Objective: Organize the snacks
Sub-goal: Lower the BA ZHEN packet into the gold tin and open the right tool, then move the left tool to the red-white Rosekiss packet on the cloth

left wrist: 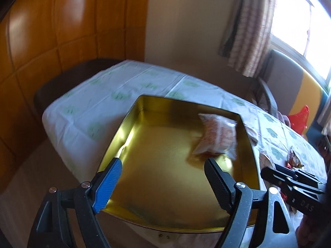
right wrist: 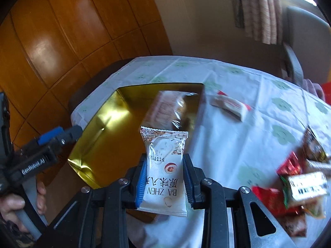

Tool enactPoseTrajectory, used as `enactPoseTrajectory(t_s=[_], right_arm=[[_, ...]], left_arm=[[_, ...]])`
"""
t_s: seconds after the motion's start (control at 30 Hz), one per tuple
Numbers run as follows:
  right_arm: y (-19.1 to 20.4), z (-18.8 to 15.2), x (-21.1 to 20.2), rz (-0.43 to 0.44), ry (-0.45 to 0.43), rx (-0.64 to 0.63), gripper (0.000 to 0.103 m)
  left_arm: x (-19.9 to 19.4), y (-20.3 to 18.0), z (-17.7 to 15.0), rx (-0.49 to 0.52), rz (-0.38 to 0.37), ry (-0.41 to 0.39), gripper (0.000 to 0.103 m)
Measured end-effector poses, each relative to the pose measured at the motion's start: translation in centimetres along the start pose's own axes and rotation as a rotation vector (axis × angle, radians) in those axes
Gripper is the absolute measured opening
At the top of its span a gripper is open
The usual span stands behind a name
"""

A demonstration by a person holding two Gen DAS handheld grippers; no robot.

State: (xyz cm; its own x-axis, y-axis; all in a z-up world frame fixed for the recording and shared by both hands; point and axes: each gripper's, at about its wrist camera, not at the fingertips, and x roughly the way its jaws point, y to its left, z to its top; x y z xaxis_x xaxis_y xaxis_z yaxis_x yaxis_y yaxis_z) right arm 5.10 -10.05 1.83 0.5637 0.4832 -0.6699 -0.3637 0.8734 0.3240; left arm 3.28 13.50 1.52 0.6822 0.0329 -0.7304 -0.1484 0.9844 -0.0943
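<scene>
Two wrist-cam views over a table w/ a white cloth (right wrist: 238, 136) printed w/ pale green motifs. In the right wrist view, bottom centre, the right gripper (right wrist: 163, 177) has its fingers clamped on a white snack packet (right wrist: 164, 165) marked "BA ZHEN", one finger on each side edge, the packet's crimped top sticking up towards mid-frame. Behind it, centre left, sits an open gold tin (right wrist: 99, 128); one clear-wrapped snack (right wrist: 171, 109) lies inside near its far right corner. A white and red packet (right wrist: 229, 105) lies on the cloth just right of the tin. A loose pile of red, green and brown snacks (right wrist: 295, 186) fills the lower right of the frame.

In the left wrist view, the left gripper (left wrist: 163, 177) hangs at bottom centre over the tin's near half, fingers wide apart, nothing between them. The clear-wrapped snack is right of centre in that view, blurred.

Step in hand, as I judge it: carrying the white packet from the pile to the tin. Next move likely calls for bringing it left over the tin's bare gold floor, lowering, then letting go beside the snack already there, w/o catching the tin's rim. Left gripper seems free to steady the tin
</scene>
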Motion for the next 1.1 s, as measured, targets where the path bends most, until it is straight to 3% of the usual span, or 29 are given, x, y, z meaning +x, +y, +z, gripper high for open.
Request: enactPoseTrajectory(t_s=[0.1,0.37,0.43,0.8,1.1], right_arm=[[1.2,0.8,2.6,-0.006,0.037,-0.021,0.033],[2.3,0.3,5.8,-0.062,0.080,-0.073,0.041],[2.6,0.1,5.5,-0.081,0.060,-0.094,0.047],[3.6,-1.9,0.6,-0.271,-0.084,-0.175,0.054],[3.4,-2.7,-2.1,-0.301,-0.133,-0.174,0.058]], left_arm=[[0.8,1.0,-0.4,-0.022,0.002,0.027,0.079],[1.9,-0.7,-1.4,0.060,-0.031,0.054,0.071],[1.8,-1.0,-1.5,0.073,-0.034,0.051,0.068],[1.1,-2.2,-1.6,0.083,-0.037,0.039,0.068],[-0.2,-4.3,-1.7,0.145,-0.045,0.020,0.068]])
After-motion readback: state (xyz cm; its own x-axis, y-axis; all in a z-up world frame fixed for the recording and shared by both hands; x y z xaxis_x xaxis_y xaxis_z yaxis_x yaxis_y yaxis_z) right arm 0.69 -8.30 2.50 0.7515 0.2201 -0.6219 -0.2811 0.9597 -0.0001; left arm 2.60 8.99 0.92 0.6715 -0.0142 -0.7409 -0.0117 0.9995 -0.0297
